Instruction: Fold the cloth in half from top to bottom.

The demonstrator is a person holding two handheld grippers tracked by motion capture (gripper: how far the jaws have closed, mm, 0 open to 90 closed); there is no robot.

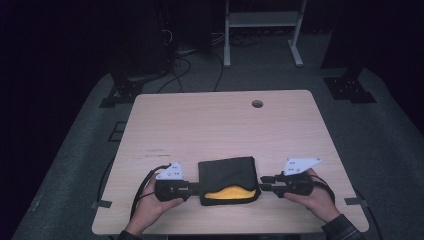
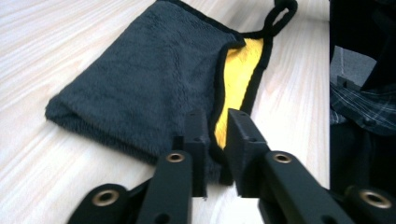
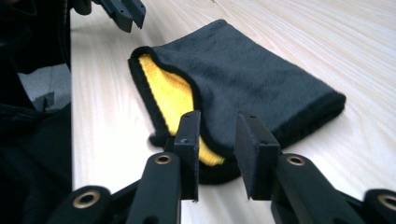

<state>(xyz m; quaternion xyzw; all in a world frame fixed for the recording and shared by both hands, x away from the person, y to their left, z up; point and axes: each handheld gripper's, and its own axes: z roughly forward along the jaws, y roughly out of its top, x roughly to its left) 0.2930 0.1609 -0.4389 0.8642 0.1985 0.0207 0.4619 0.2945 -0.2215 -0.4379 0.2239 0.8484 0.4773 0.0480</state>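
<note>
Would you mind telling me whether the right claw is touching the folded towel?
Cannot tell. In the right gripper view the right claw straddles the folded towel's near corner with jaws parted, but neither contact nor a gap shows plainly.

Dim lab, bare table (image 1: 220, 120), floor cables (image 1: 180, 67) (metal stand (image 1: 262, 20), perhaps)

Cloth (image 2: 140, 84): plush microfibre, fuzzy matt nap, dark grey outside, yellow inside, black stitched hem. Surface (image 1: 220, 125): pale wood-grain laminate, smooth, slight sheen. Left tool (image 2: 215, 135) and right tool (image 3: 217, 140): matt black plastic, brass-looking rivets. Pale flat plate on each tool, matt. Floor (image 1: 390, 145): grey carpet, rough.
</note>
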